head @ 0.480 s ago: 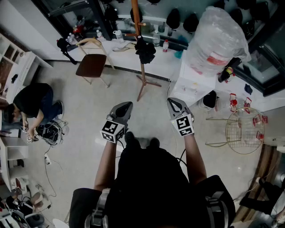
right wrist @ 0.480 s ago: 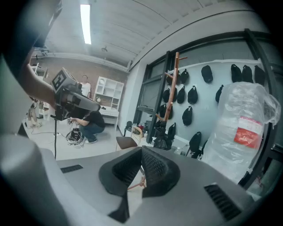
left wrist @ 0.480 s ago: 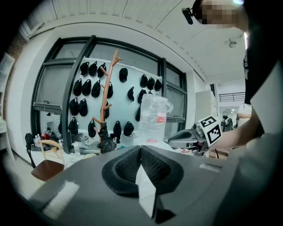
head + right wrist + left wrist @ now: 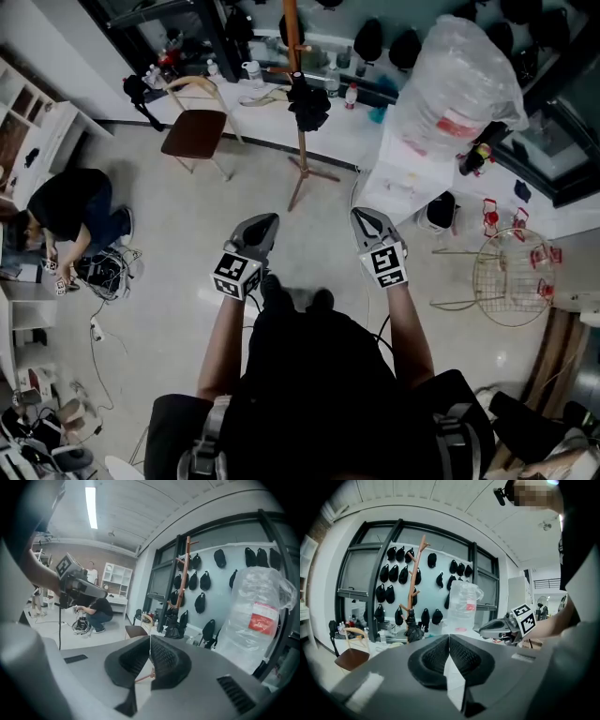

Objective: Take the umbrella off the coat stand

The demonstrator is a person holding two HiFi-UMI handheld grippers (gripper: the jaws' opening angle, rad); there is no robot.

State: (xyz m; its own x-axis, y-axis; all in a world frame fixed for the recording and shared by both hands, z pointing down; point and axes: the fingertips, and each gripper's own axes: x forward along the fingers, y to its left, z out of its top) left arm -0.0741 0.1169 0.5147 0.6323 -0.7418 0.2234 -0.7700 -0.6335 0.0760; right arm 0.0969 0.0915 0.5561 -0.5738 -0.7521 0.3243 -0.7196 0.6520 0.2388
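Pointing forward, slightly down: left gripper (image 4: 265, 222), right gripper (image 4: 364, 216), jaws closed; umbrella (image 4: 307, 105) on coat stand (image 4: 300, 157).

**Black and grey, with some warm wood**

The umbrella (image 4: 307, 105) is black, and the coat stand (image 4: 291, 28) is orange-brown wood. The left gripper (image 4: 265, 221) and the right gripper (image 4: 364, 216) are grey with black ribbed pads (image 4: 436, 656). Each carries a cube with black-and-white square markers. The chair (image 4: 194, 134) has a dark brown seat and a pale wooden frame. The caps (image 4: 393, 573) are black on a pale blue-green wall (image 4: 429, 585). The plastic bag (image 4: 459, 84) is clear with a red label. The floor (image 4: 187, 244) is pale beige-grey, and the wire basket (image 4: 480, 267) is golden.
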